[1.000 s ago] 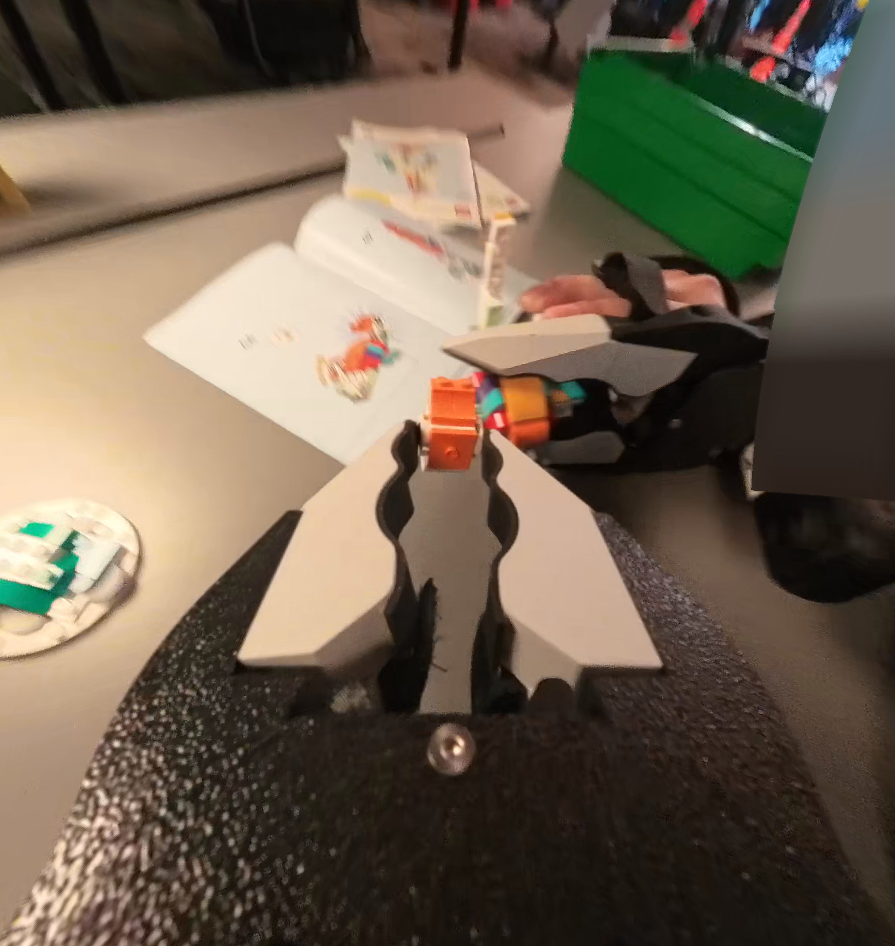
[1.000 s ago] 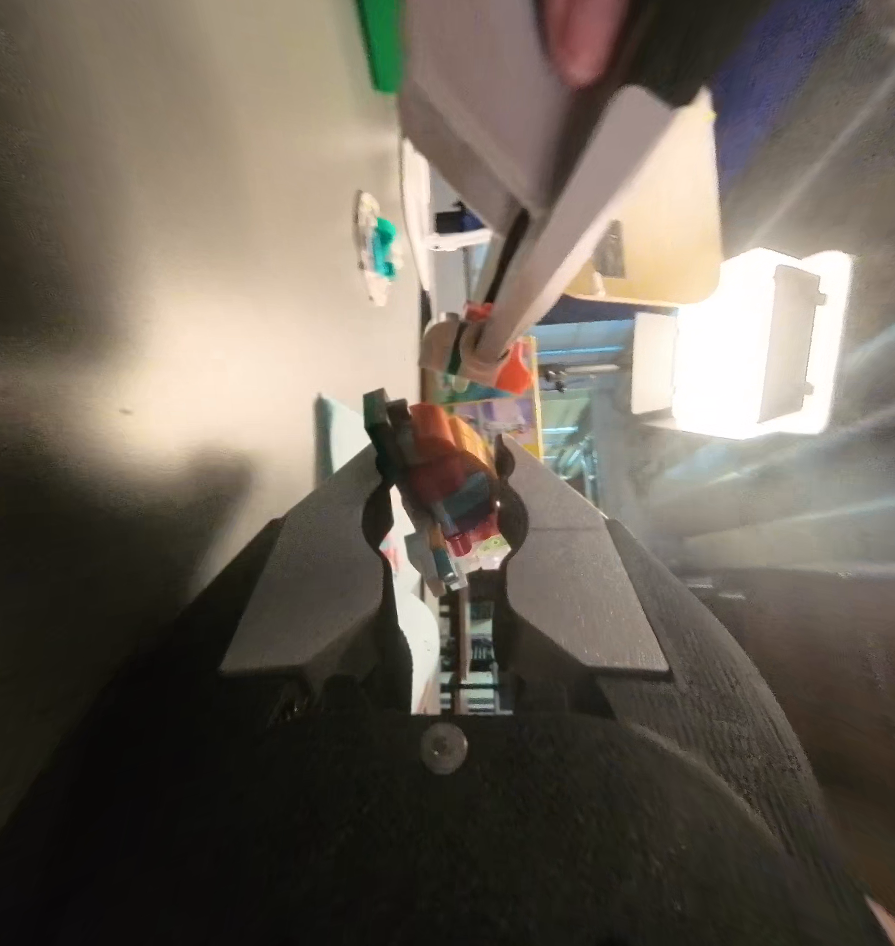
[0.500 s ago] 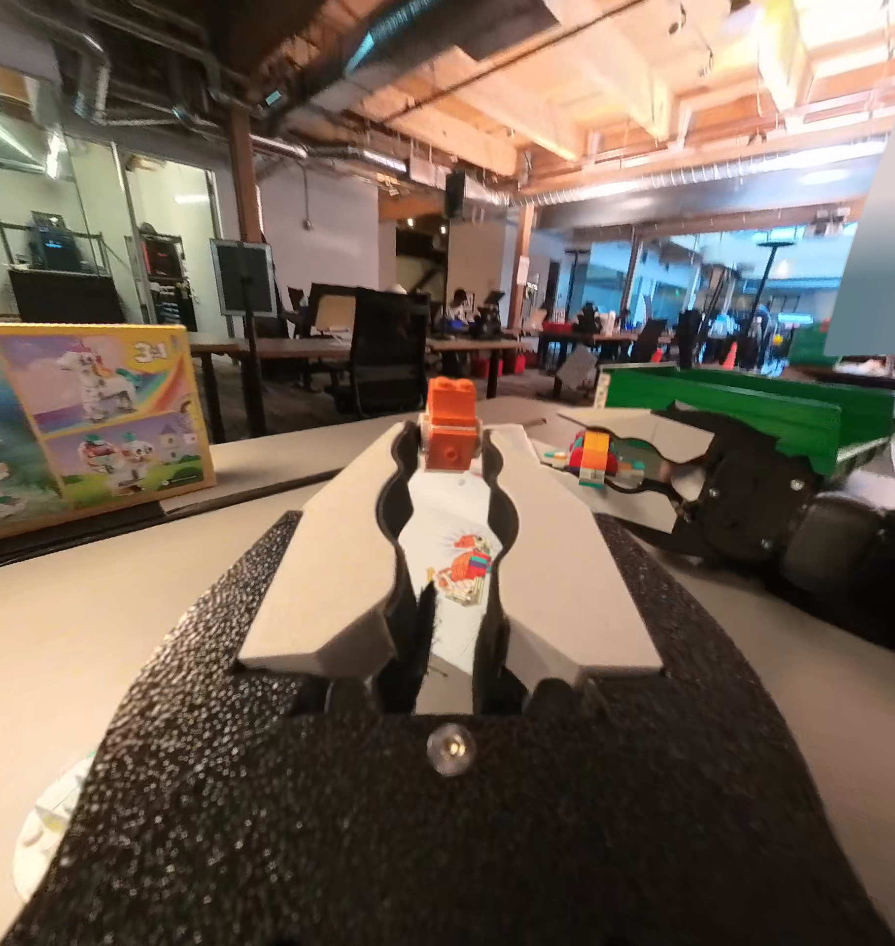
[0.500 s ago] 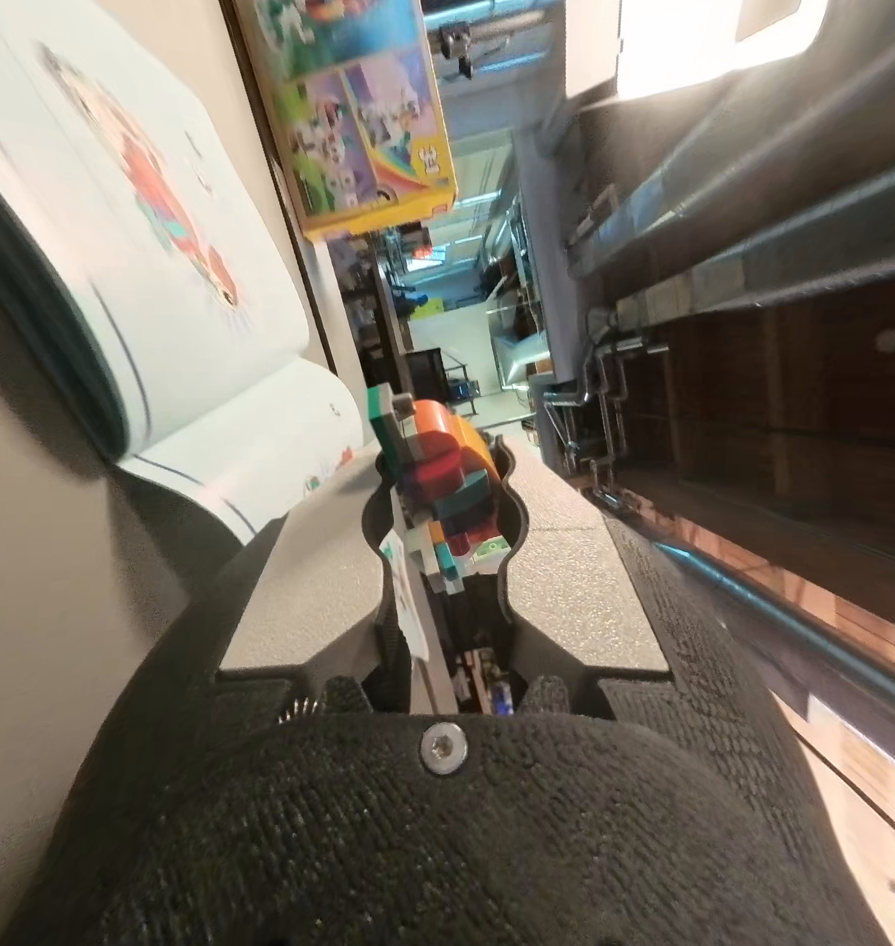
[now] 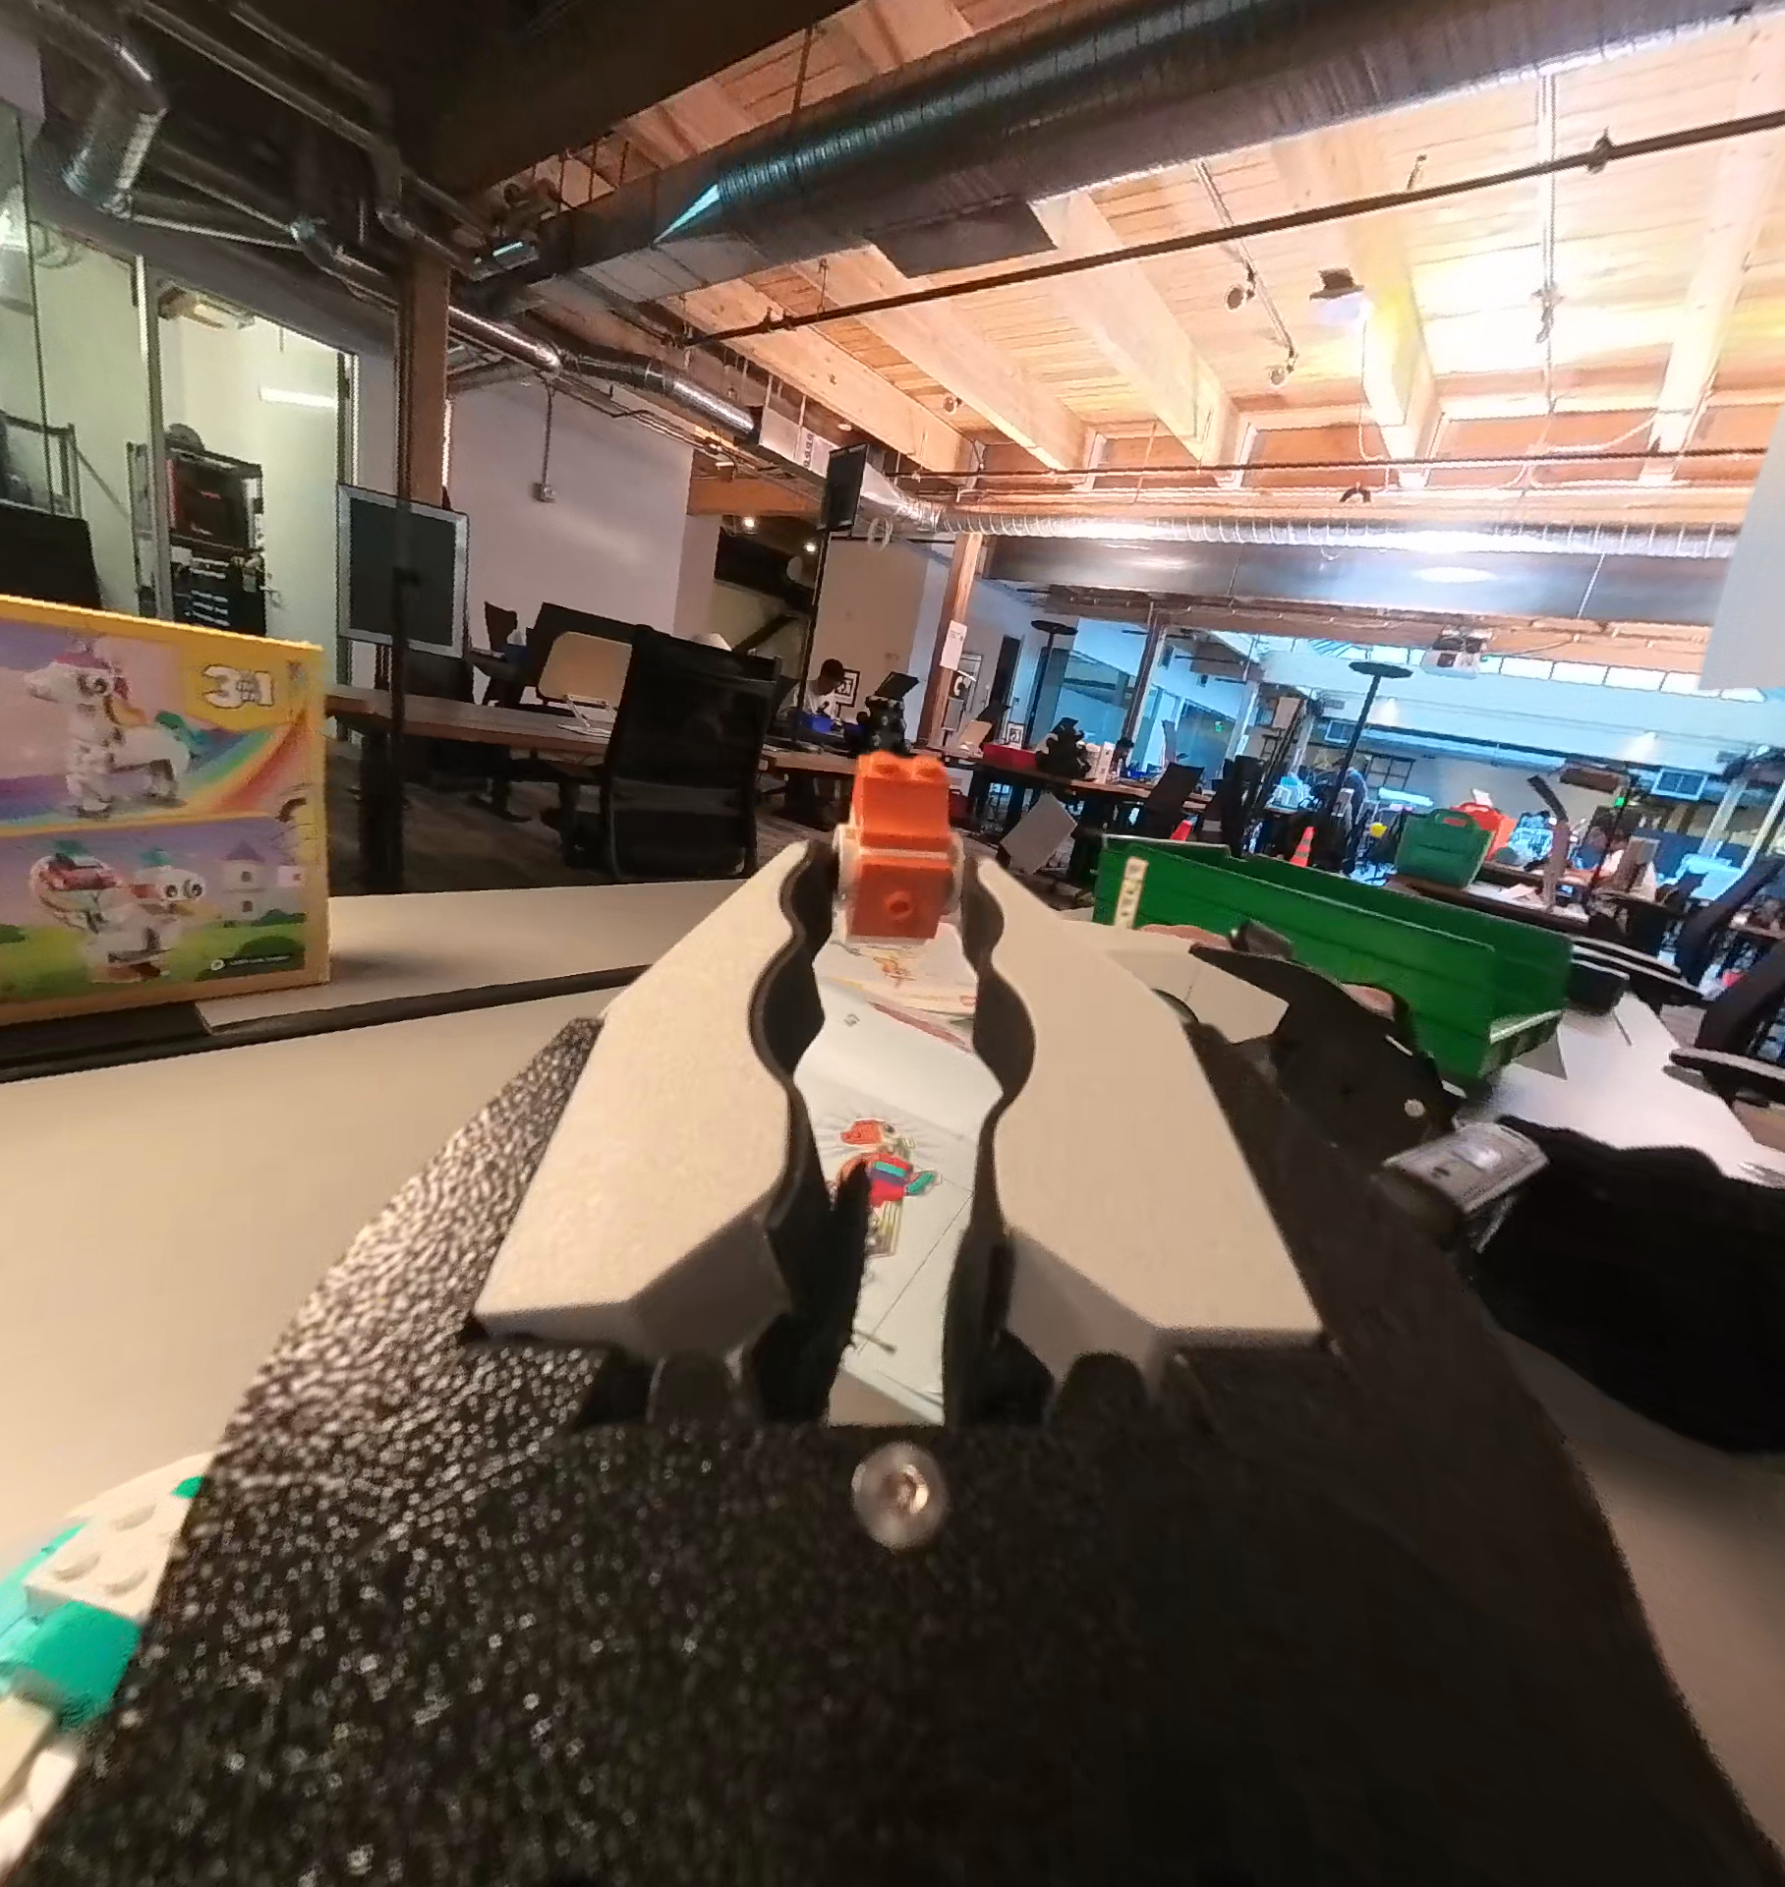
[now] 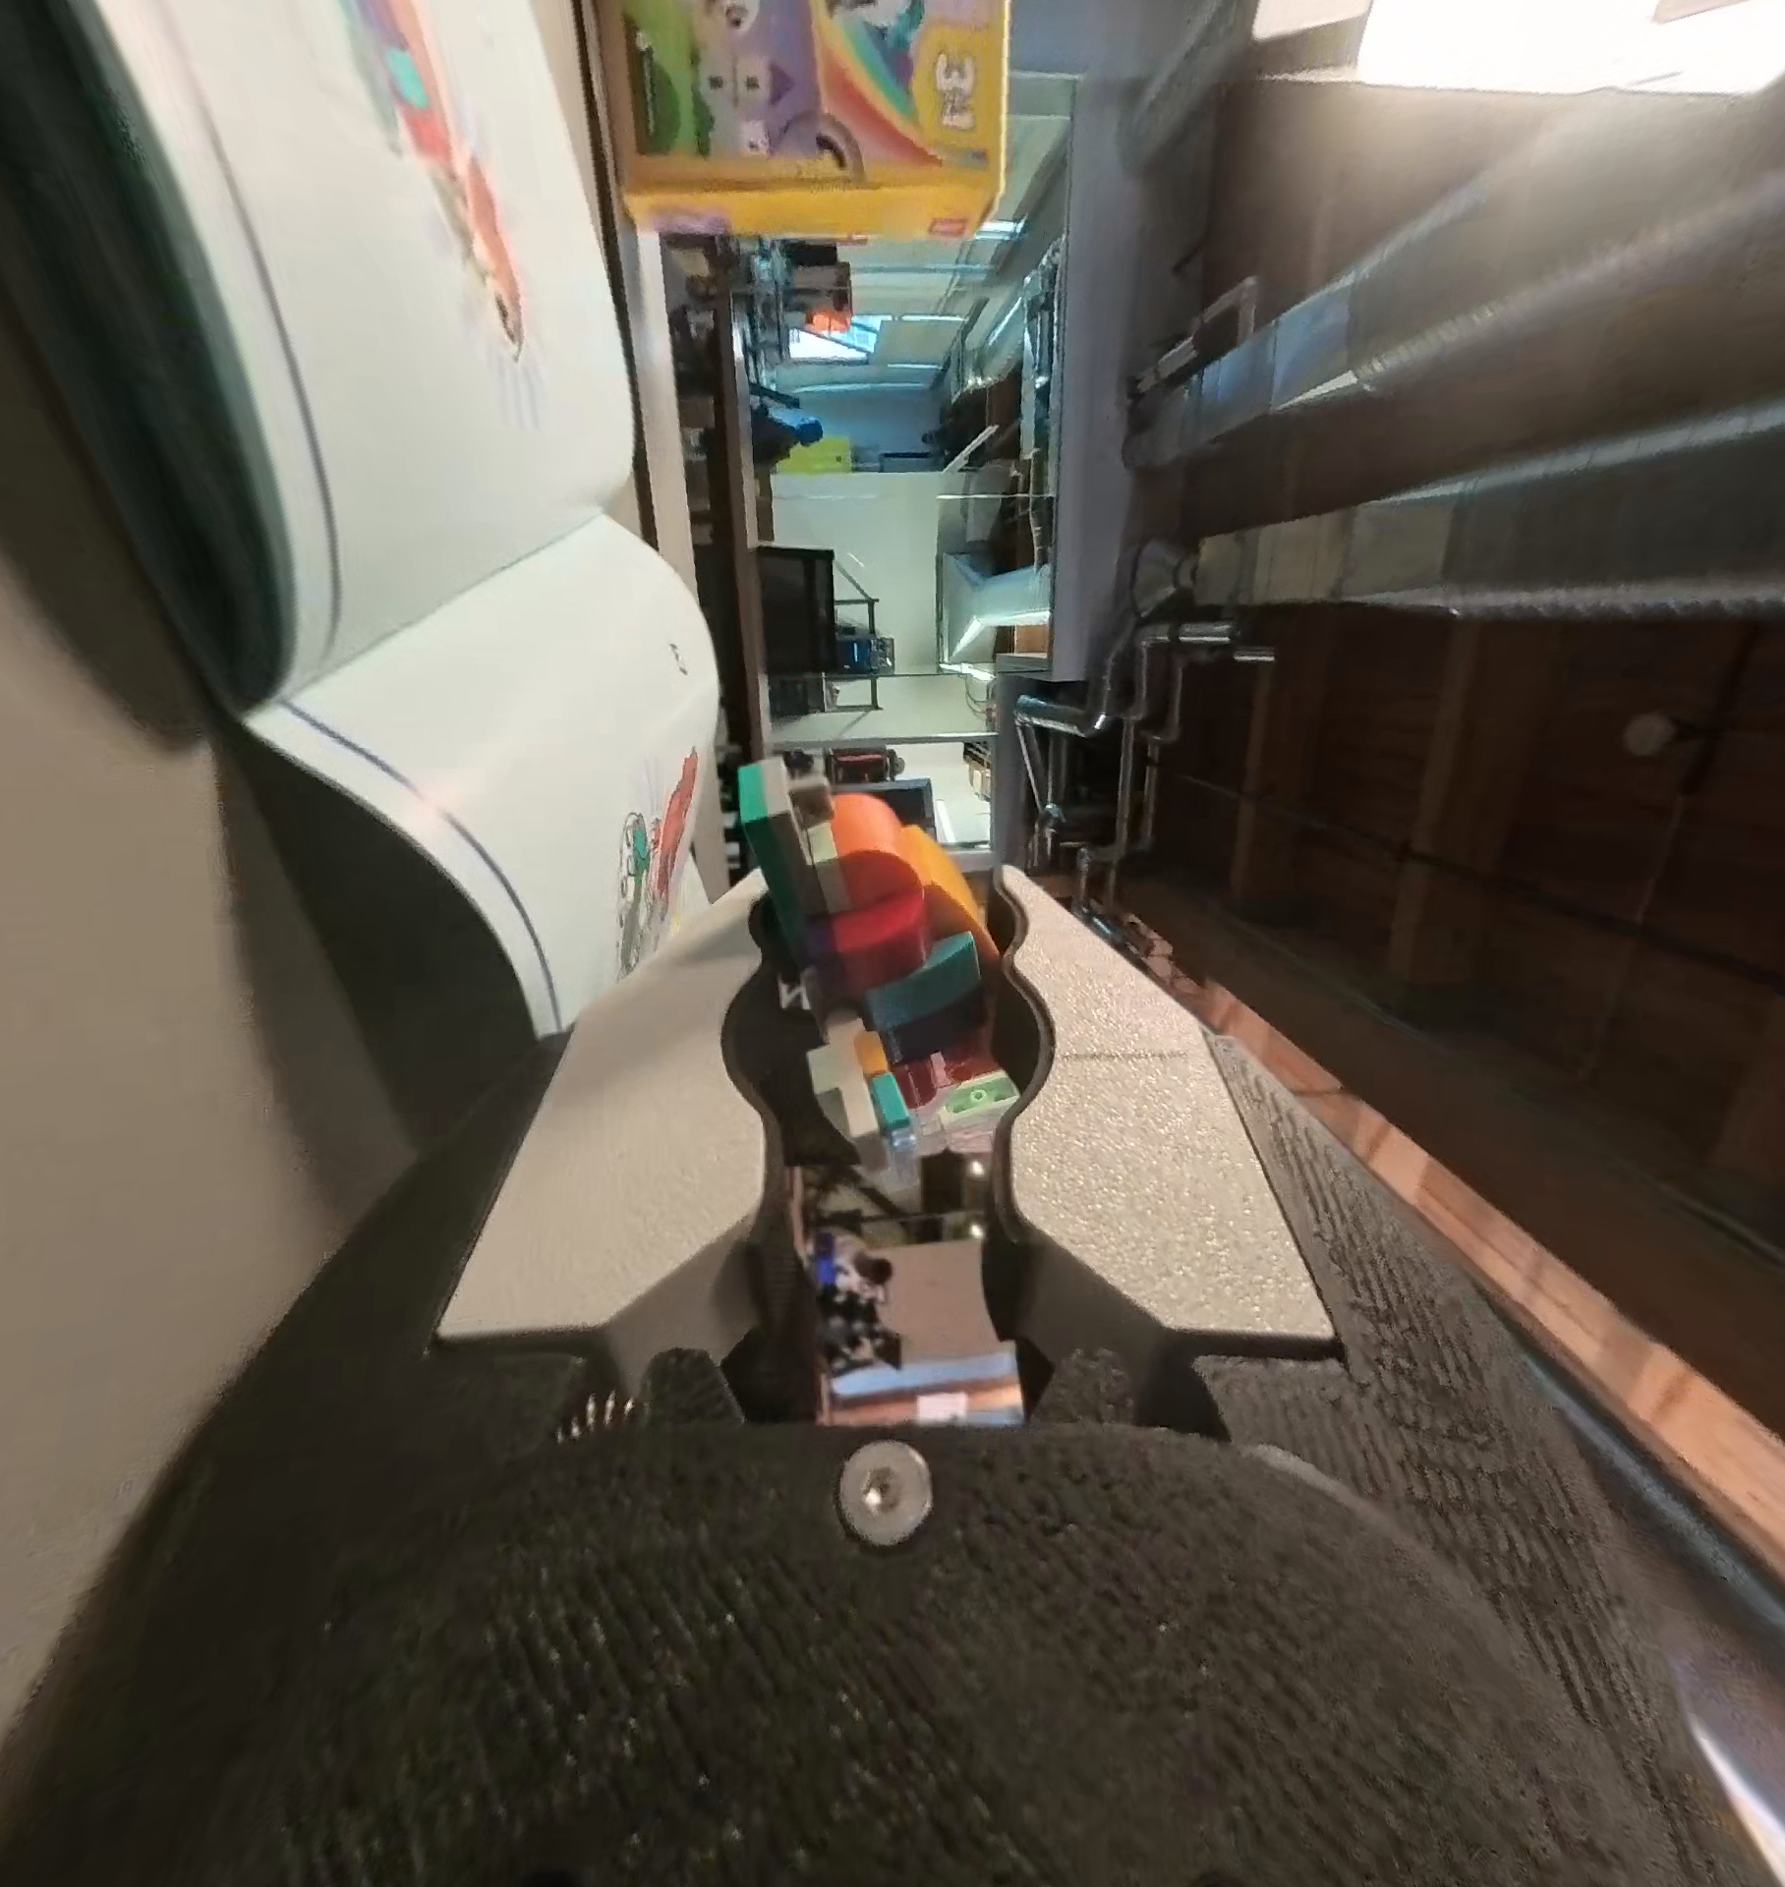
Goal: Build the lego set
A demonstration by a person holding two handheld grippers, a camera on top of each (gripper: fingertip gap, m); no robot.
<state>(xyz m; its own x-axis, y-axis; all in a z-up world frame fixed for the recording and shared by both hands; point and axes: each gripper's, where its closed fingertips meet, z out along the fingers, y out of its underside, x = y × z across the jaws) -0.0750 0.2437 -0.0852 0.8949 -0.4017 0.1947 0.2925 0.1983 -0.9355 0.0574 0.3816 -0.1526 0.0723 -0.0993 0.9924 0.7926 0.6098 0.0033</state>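
The left hand-held gripper (image 5: 894, 893) is clamped on a small orange brick assembly (image 5: 897, 871), pinched at the very fingertips with its studs up and level. The right hand-held gripper (image 6: 883, 980) is clamped on the multicoloured partial model (image 6: 868, 960), an orange, red, teal and grey stack; this view is rolled on its side, with the open instruction booklet (image 6: 439, 429) close by.

The step in hand looks like joining the orange piece to the model. To do it well, I would bring the two together slowly, square the studs to the receiving face before pressing, and push along the stud axis (the fingertip hold on the orange piece leaves little margin against twisting out).

Which face of the model takes the piece cannot be made out, as the fingers cover its sides. In the left view the model is hidden; only the right tool's dark body (image 5: 1317, 1031) shows. Loose white and teal pieces (image 5: 41, 1634) are cut off at the lower left of the grey surface (image 5: 153, 1174).
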